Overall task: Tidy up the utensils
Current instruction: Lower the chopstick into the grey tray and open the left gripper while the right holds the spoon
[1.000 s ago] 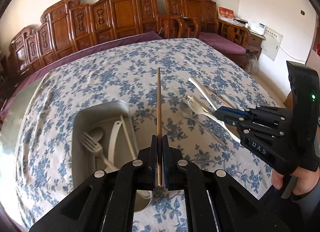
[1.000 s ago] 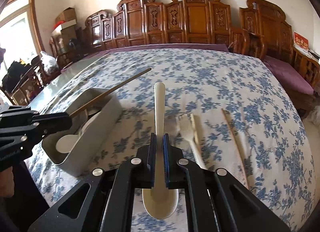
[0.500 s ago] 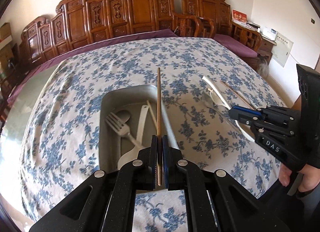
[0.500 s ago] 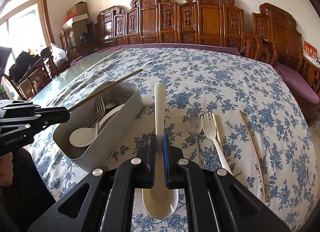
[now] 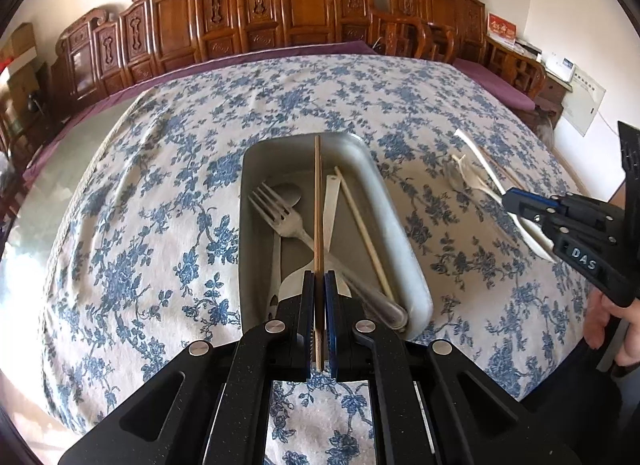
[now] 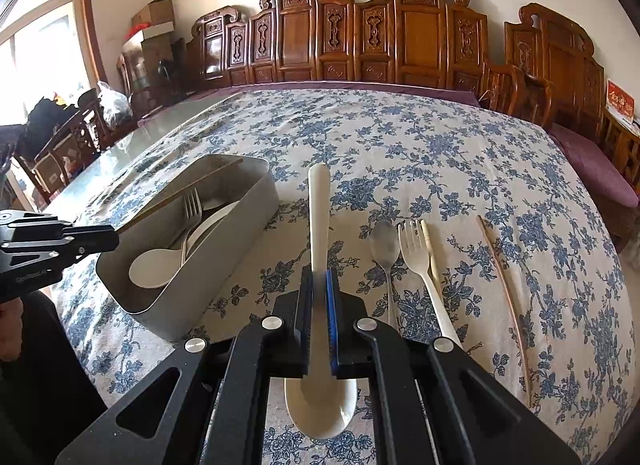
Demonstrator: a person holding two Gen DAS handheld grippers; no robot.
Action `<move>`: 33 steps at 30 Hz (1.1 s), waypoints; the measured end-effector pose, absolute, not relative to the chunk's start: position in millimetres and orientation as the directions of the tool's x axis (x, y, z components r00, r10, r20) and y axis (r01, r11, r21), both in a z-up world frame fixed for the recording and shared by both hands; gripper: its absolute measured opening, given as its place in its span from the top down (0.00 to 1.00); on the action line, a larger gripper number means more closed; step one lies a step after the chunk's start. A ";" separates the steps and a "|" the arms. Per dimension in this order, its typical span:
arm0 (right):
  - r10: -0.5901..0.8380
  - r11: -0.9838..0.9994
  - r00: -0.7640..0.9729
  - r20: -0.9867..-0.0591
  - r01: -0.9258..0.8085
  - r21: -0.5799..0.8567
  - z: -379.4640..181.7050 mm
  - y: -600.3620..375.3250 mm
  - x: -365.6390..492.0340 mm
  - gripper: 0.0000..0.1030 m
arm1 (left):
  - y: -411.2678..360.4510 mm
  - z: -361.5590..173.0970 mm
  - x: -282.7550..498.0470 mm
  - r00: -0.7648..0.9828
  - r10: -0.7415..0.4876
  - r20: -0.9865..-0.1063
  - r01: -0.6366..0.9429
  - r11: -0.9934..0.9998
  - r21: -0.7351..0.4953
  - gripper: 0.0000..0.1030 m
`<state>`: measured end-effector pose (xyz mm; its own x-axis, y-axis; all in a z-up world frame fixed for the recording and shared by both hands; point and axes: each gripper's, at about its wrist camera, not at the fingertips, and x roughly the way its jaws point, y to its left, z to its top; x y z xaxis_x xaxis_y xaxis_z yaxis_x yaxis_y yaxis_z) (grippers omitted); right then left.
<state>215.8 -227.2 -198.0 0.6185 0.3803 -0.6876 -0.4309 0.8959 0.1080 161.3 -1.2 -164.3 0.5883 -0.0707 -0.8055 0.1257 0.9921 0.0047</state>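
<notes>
A: One counter (image 6: 440,153), one grey bin (image 6: 224,249)?
B: Yes. Bin near the front edge, cloth beyond bare.
A: Hand-held grippers?
B: Two. Left hand-held gripper (image 5: 319,305) clenches a brown chopstick (image 5: 318,201) over the bin; right hand-held gripper (image 6: 319,305) clenches a white spoon (image 6: 319,225) beside four loose utensils.

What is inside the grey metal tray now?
Inside the tray: a metal fork, a metal spoon, a white spoon and a pale chopstick. The left gripper hides their near ends.
</notes>
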 end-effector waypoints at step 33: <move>0.443 0.866 0.596 -0.670 -0.476 0.149 -183.3 -196.4 205.0 0.92 | 36.8 -160.7 164.5 0.685 0.013 -0.729 0.002 1.000 0.019 0.62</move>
<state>205.0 -196.4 -183.3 0.5960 0.4429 -0.6698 -0.4765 0.8665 0.1489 164.5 36.8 -160.7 0.6847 0.0127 -0.7287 0.0022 0.9998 0.0194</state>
